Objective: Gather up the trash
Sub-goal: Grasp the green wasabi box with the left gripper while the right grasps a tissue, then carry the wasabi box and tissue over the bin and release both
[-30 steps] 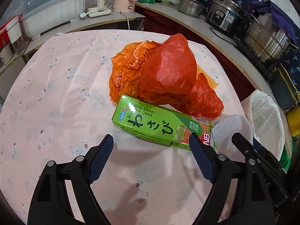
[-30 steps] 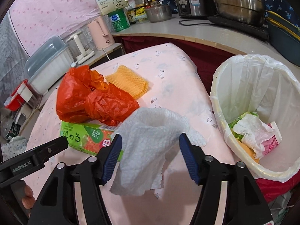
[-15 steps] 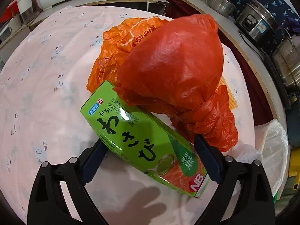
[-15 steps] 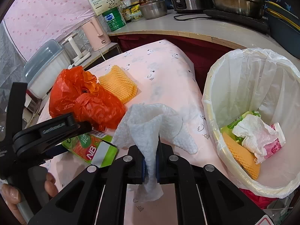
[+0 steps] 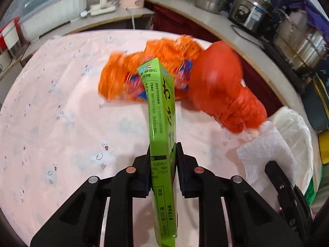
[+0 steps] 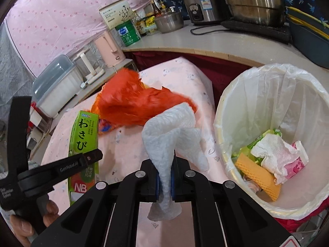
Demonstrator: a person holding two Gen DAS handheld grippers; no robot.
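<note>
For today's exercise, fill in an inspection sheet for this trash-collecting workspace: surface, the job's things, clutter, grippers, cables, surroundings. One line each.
Surface: table under a pale pink printed cloth.
Job's things: green box clamped and lifted by the left gripper; white paper towel pinched in the right gripper; orange plastic bags lying on the cloth, blurred; lined trash bin beside the table, already holding paper, a pink wrapper and an orange piece.
Clutter: nothing seen on the cloth beyond the trash.
Grippers: both shut on their items.
Cables: black cord on the counter by the rice cooker.
Surroundings: steel pots, pink kettle, lidded container.
</note>
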